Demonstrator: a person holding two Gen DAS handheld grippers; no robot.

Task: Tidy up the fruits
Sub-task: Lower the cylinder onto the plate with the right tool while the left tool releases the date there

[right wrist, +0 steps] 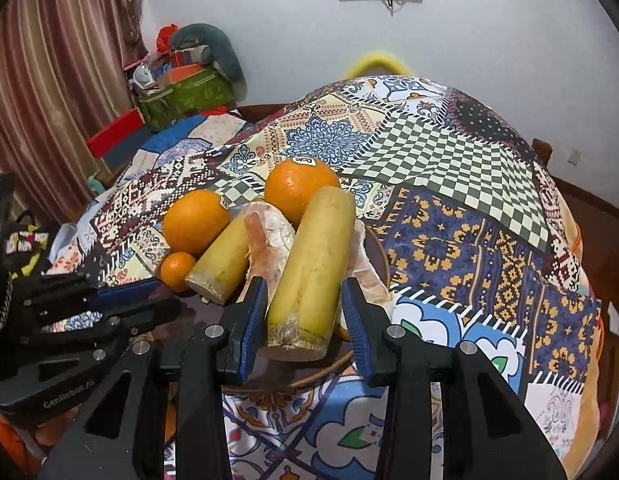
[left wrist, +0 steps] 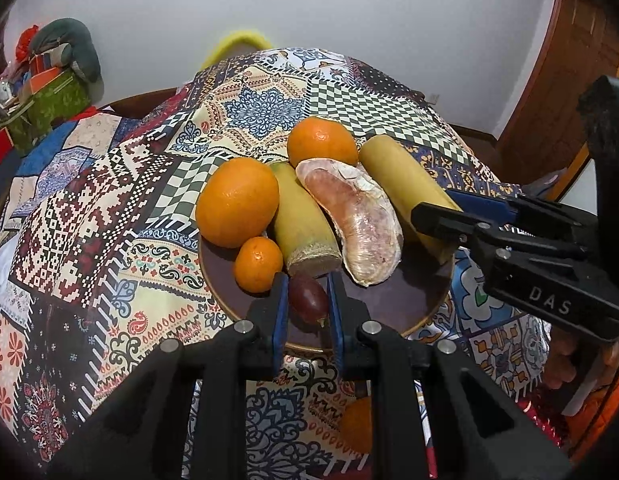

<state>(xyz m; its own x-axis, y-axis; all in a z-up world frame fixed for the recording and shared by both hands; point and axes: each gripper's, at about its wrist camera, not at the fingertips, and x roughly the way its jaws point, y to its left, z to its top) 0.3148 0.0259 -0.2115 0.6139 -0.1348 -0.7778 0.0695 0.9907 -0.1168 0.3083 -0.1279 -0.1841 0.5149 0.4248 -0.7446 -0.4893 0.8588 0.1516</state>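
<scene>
Two grippers are working over one plate (left wrist: 421, 312), which is sitting on the patchwork cloth (left wrist: 109, 208) and carrying most of the fruit. Going by size: my right gripper (right wrist: 305, 312) is pinching the near, cut end of a long yellow stalk (right wrist: 313, 264), whose far end is leaning up over the pile; my pads are pressing its sides just above the plate's front rim. A second stalk (left wrist: 301, 216) and a pale pink pomelo wedge (left wrist: 349, 216) are lying side by side in the middle, two oranges (left wrist: 237, 200) are sitting at the back and left, and a mandarin (left wrist: 258, 264) is resting at the left edge. My left gripper (left wrist: 307, 300) is squeezing the smallest piece, a dark red grape (left wrist: 307, 300), low over the plate's near part, just beside the mandarin. I am judging this as the placing step: both pieces are hanging at the plate, not yet let go. Next I am needing to settle each one onto bare plate and spread my jaws gently, since the grape could roll and the stalk could slide off the rim.
</scene>
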